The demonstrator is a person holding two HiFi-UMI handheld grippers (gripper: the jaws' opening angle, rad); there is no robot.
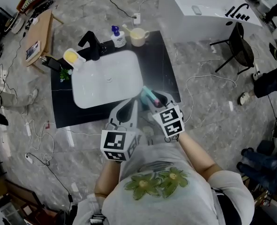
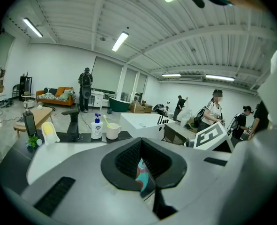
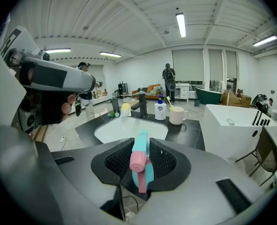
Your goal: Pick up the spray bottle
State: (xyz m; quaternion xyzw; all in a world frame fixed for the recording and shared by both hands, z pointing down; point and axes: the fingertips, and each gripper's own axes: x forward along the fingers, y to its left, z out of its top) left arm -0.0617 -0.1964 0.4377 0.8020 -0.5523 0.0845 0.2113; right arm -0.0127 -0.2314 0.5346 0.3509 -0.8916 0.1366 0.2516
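The right claw (image 3: 139,150) grips the teal spray bottle (image 3: 143,173), pink nozzle toward its camera, above the counter (image 1: 168,74); the left claw (image 2: 143,168), narrow and empty, hangs just beside.

A black counter (image 1: 168,74) with a white basin (image 1: 108,78) sunk into it stands in the open middle of a large hall. Around the counter the floor (image 1: 208,121) is grey veined stone, with loose cables (image 1: 187,82) trailing over it. Behind the counter and to its right sits a white bathtub (image 1: 199,8), and a black chair (image 1: 241,48) stands near the counter's right side. A low wooden table (image 1: 40,32) is off the counter's left corner. Far behind the counter, an orange sofa (image 2: 54,95) stands against a white wall (image 2: 44,64) beside tall pale window panels (image 3: 190,64). Over the counter spans a white ribbed ceiling (image 3: 129,13) with lit strip lights (image 3: 181,24).
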